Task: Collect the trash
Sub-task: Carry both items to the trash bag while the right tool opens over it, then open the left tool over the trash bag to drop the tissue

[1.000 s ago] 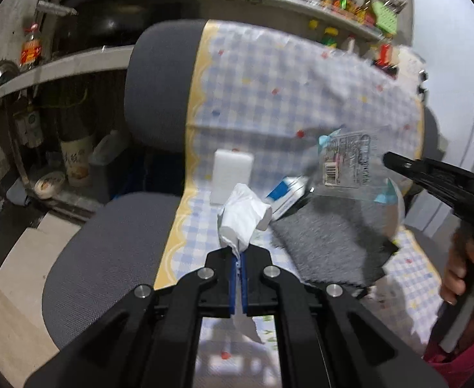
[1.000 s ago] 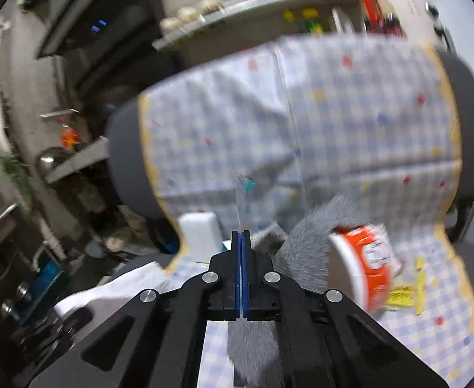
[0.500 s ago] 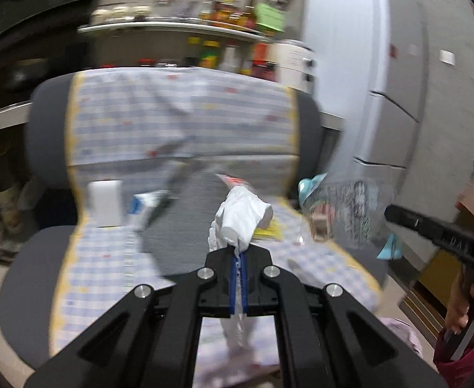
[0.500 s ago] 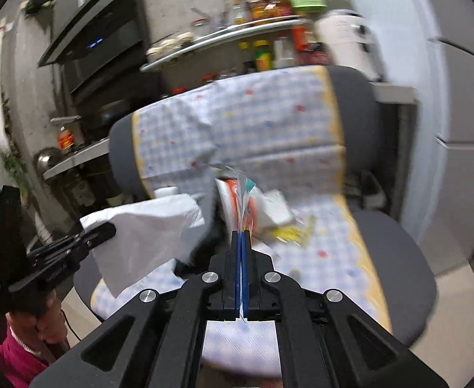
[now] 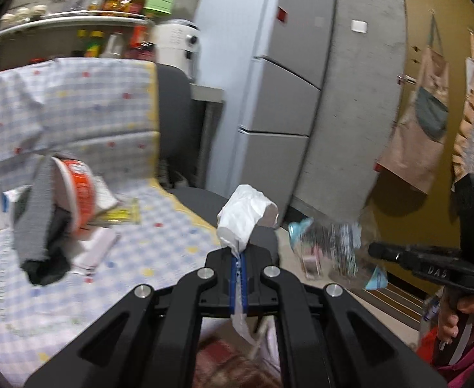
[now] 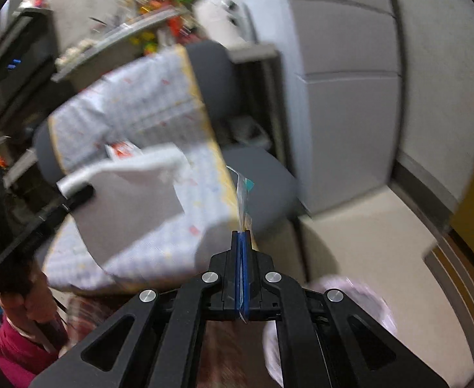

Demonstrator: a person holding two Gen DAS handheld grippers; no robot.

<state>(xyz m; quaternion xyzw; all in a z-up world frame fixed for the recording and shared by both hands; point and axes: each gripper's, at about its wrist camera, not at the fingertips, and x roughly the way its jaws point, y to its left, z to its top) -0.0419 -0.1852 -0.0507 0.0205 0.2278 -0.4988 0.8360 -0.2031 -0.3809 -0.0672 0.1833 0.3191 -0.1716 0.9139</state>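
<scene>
My left gripper (image 5: 238, 260) is shut on a crumpled white tissue (image 5: 245, 215), held in the air beyond the right edge of the chair seat. My right gripper (image 6: 242, 237) is shut on a clear plastic wrapper (image 6: 244, 194); the wrapper also shows in the left wrist view (image 5: 329, 245), to the right of the tissue. In the right wrist view the tissue (image 6: 133, 194) shows large and blurred at the left. More trash lies on the checked cloth (image 5: 159, 236) on the chair: a red-and-white paper cup (image 5: 77, 190), a yellow packet (image 5: 122, 215) and a white wrapper (image 5: 96, 247).
A grey cloth (image 5: 38, 226) lies beside the cup. A grey fridge (image 5: 288, 103) stands right of the chair. A pale pink bag rim (image 6: 366, 294) shows on the floor below my right gripper. A shelf of bottles (image 5: 114, 0) is behind.
Both grippers have swung right, away from the chair seat toward the floor by the fridge, each still holding its piece. The chair has slid to the left of both views.
</scene>
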